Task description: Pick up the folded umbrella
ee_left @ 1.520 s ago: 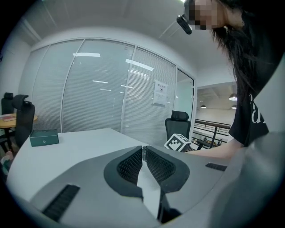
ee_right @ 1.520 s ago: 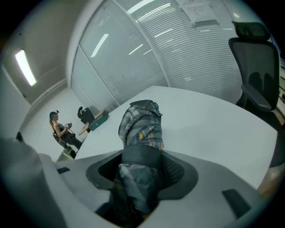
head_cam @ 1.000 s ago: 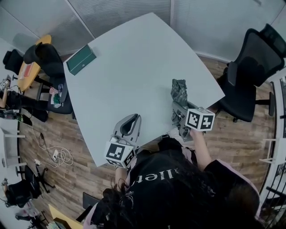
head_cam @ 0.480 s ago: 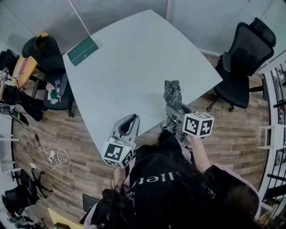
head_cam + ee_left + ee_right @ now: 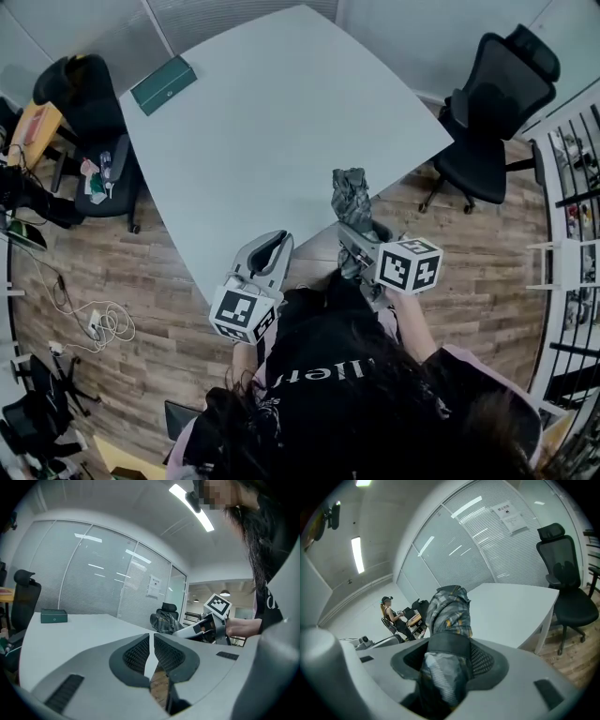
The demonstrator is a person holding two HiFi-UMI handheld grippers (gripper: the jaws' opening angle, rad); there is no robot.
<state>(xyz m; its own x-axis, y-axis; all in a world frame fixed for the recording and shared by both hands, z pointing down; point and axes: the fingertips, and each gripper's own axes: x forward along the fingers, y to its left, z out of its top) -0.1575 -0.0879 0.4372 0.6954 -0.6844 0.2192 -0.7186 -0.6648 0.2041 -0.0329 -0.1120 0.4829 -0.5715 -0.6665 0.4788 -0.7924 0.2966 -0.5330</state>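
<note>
Umbrella: the folded umbrella point(image 5: 352, 192) is held in the right gripper point(image 5: 356, 246), with its plaid fabric end sticking out past the jaws. In the head view it is seen over the near edge of the table point(image 5: 281, 112). In the right gripper view it point(image 5: 447, 616) stands up out of the jaws, with the tabletop behind it.
Right gripper: the jaws are clamped on the umbrella's lower part, and a dark band of the umbrella sits right at the pads. The jaws are kept wide by the bundle's thickness.
Left gripper: it point(image 5: 272, 246) is held beside the table's near edge, well apart from the umbrella. In its own view the jaws point(image 5: 151, 641) are brought together to a thin slit, with nothing between them.
Contact with table: none can be made out. The umbrella is judged to be clear of the top and carried by the grip alone.
Other things: a green box point(image 5: 163, 84) lies at the far corner of the table, and a black chair point(image 5: 492, 103) stands to the right. Neither is involved.
Done: the grasp is made and the umbrella is judged to be lifted.
Left: little, as far as can be seen. Only a steady hold is needed, since the long free end could tip in the jaws.
</note>
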